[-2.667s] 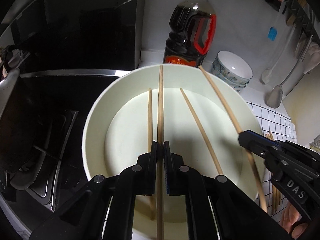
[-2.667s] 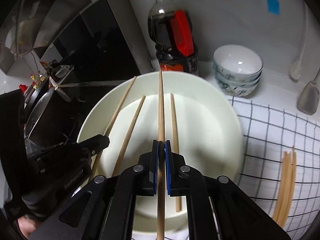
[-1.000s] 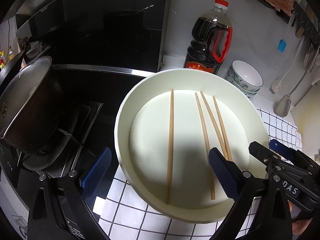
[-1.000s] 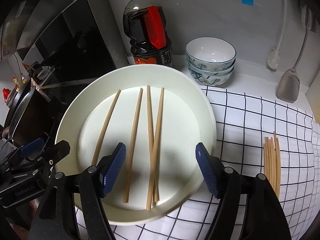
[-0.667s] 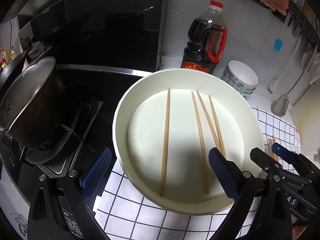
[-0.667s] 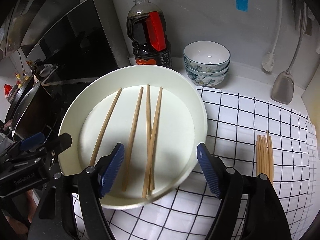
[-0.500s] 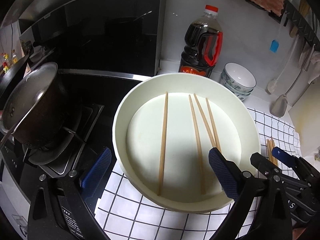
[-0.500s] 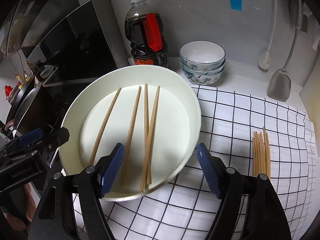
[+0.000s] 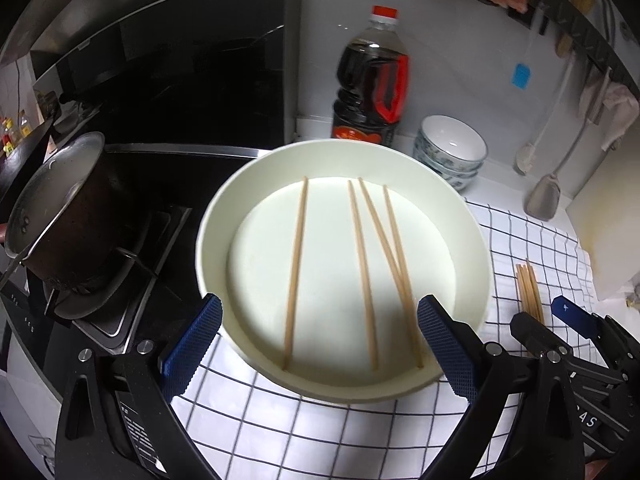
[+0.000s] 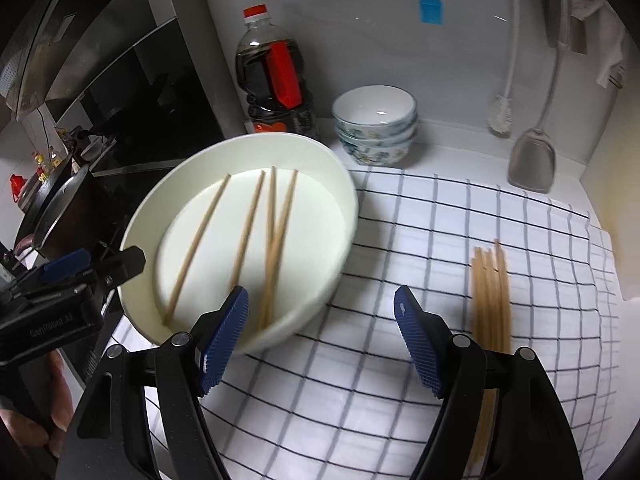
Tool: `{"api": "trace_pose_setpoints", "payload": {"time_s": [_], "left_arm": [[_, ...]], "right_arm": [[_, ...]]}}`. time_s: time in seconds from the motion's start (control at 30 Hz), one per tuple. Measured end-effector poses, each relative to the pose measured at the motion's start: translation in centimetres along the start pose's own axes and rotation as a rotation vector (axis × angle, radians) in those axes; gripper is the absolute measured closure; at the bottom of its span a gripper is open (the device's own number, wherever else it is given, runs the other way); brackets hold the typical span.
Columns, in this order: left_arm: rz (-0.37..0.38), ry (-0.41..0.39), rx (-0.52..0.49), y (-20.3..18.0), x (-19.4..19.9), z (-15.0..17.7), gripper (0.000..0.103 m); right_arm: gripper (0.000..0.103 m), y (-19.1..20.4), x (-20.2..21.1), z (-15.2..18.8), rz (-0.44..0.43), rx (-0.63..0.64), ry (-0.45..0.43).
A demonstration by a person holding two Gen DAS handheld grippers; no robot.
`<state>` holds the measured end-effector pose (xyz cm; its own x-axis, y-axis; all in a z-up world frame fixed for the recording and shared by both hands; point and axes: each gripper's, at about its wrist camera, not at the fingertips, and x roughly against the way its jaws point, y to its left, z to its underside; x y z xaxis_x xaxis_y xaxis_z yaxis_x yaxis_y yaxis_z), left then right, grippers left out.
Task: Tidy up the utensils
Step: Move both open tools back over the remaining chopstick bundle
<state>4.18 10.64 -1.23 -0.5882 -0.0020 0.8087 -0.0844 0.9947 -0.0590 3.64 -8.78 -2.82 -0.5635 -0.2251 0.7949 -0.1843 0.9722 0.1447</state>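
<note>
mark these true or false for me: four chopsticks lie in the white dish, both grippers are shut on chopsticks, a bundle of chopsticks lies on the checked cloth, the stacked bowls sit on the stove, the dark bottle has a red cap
1. Four chopsticks lie in the white dish. True.
2. Both grippers are shut on chopsticks. False: the left gripper and the right gripper are both open and hold nothing.
3. A bundle of chopsticks lies on the checked cloth. True, to the right of the dish.
4. The stacked bowls sit on the stove. False: they stand on the white counter by the wall, beside the dark bottle; a metal pot is on the stove.
5. The dark bottle has a red cap. True.
</note>
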Motion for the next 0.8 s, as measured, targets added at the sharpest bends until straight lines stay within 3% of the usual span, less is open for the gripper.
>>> {"api": "trace_pose_setpoints", "payload": {"time_s": [0.8], "left_arm": [[0.176,0.054,-0.191,-13.5,0.0,4.6,0.007]], "right_arm": [[0.031,-14.1,4.4,7.5,0.2,-0.157,0.033]]}}
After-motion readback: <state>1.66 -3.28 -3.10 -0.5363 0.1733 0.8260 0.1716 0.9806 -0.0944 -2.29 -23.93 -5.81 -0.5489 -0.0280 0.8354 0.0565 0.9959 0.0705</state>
